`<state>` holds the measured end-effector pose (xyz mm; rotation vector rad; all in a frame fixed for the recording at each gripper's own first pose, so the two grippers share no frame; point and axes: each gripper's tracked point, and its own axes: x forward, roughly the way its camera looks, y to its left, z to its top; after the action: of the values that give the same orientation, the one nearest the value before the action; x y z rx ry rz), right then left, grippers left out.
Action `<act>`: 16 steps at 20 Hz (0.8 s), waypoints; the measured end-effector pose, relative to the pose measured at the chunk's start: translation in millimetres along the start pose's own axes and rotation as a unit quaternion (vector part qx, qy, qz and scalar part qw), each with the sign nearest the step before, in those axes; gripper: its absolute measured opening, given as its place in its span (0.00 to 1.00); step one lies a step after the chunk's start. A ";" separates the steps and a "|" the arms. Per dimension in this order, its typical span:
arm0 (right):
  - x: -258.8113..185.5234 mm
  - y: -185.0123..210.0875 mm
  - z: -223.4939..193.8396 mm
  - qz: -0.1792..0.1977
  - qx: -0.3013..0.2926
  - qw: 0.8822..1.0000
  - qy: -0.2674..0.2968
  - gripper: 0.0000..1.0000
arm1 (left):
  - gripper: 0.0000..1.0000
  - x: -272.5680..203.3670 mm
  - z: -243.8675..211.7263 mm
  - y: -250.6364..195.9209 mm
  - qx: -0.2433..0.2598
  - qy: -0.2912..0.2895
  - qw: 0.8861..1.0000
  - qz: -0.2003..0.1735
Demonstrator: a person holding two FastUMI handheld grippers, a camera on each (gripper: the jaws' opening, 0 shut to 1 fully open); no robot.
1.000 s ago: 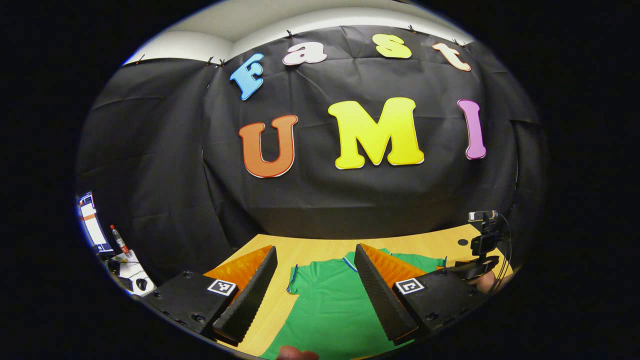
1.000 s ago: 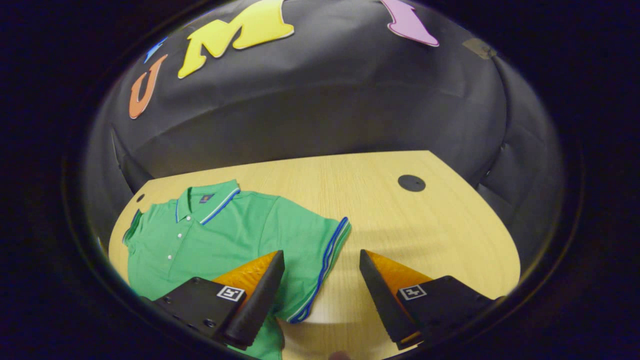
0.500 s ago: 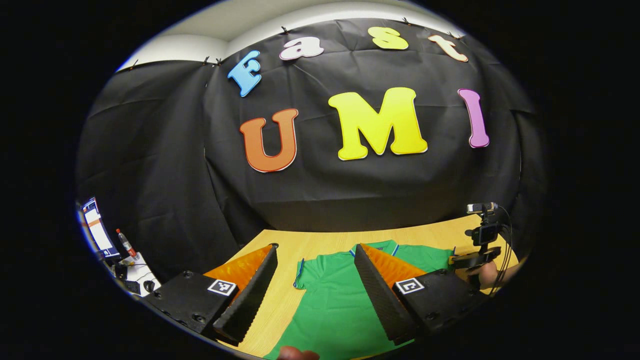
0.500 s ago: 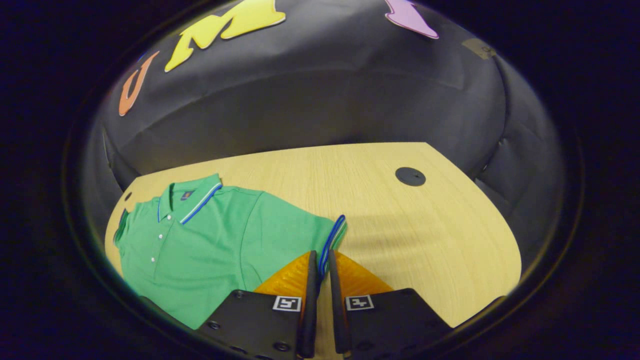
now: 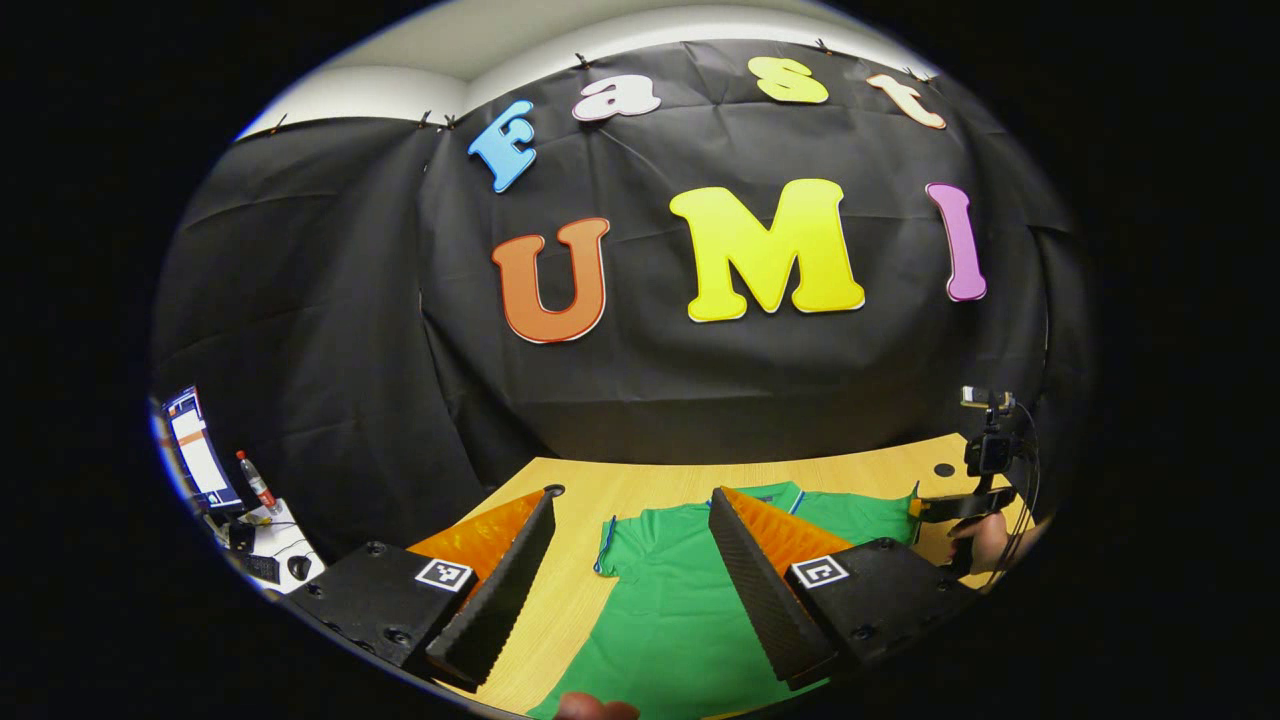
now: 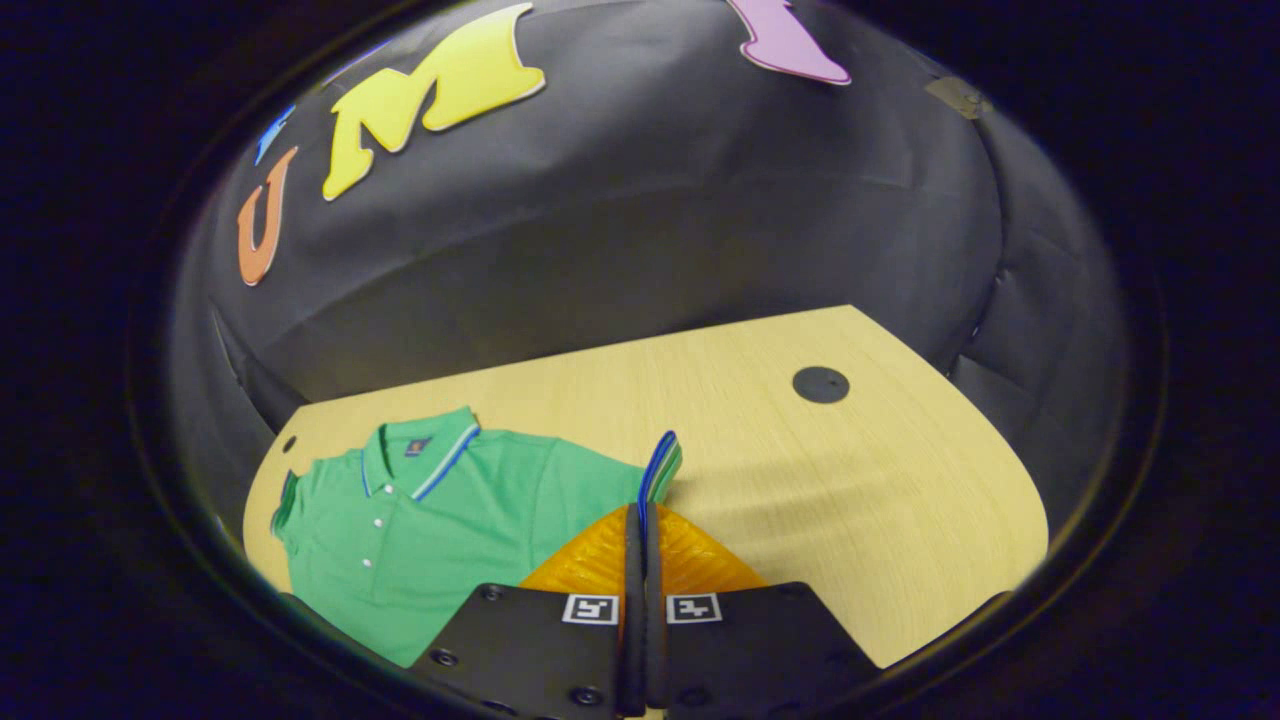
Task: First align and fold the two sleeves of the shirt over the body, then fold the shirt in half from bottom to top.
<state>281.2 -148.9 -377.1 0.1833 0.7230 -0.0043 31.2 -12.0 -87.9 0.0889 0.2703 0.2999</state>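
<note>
A green polo shirt with blue-striped trim lies face up on the wooden table, collar toward the wall. My right gripper is shut on the striped cuff of one sleeve, which stands up on edge between the fingers. In the left gripper view the shirt spreads below my left gripper, which hovers open over its other side with nothing between the fingers. Farther off at the shirt's far side I see the right gripper and the hand that holds it.
A black round cap sits in the table near its far right corner. Off the table's left side stand a monitor, a bottle and a small white stand with cables. The black cloth wall runs behind the table.
My right gripper went from open beside the sleeve to shut on its striped cuff and has raised it off the table. The left gripper stayed open and barely shifted.
</note>
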 end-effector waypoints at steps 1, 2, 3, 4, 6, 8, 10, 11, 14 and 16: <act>-2.2 12.4 6.7 0.006 -0.001 1.000 -0.002 0.03 | 0.99 -1.7 -1.1 4.9 0.000 0.000 1.000 0.005; -4.3 25.6 11.0 0.012 -0.002 1.000 -0.004 0.02 | 0.99 -2.4 -2.2 10.0 -0.001 0.000 1.000 0.008; -5.8 41.9 16.0 0.023 0.001 1.000 -0.006 0.02 | 0.99 -3.0 -2.7 14.8 -0.003 0.001 1.000 0.013; -5.6 57.9 16.8 0.031 -0.004 1.000 -0.005 0.03 | 0.99 -4.3 -3.6 20.9 -0.007 0.003 1.000 0.018; -4.2 90.9 15.1 0.049 -0.014 0.999 -0.002 0.03 | 0.99 -7.9 -5.2 34.9 -0.016 0.005 0.999 0.032; -1.7 121.9 9.2 0.063 -0.025 0.998 0.001 0.03 | 0.99 -11.9 -5.3 51.8 -0.020 0.004 0.999 0.048; 4.9 144.7 -2.7 0.065 -0.044 0.997 0.010 0.03 | 0.99 -15.9 -6.1 69.7 -0.022 0.004 0.998 0.064; 8.4 152.0 -8.9 0.061 -0.056 0.996 0.015 0.03 | 0.99 -17.5 -8.0 77.9 -0.025 0.006 0.997 0.071; 18.9 178.8 -28.3 0.070 -0.063 0.995 0.036 0.03 | 0.99 -21.9 -13.9 96.6 -0.040 0.015 0.996 0.084; 22.0 191.6 -35.3 0.078 -0.062 0.994 0.043 0.05 | 0.99 -22.3 -15.9 106.8 -0.043 0.017 0.995 0.089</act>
<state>287.3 46.8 -385.8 0.1201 0.7899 0.1974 -23.6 83.7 -84.1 0.0234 0.2838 0.4899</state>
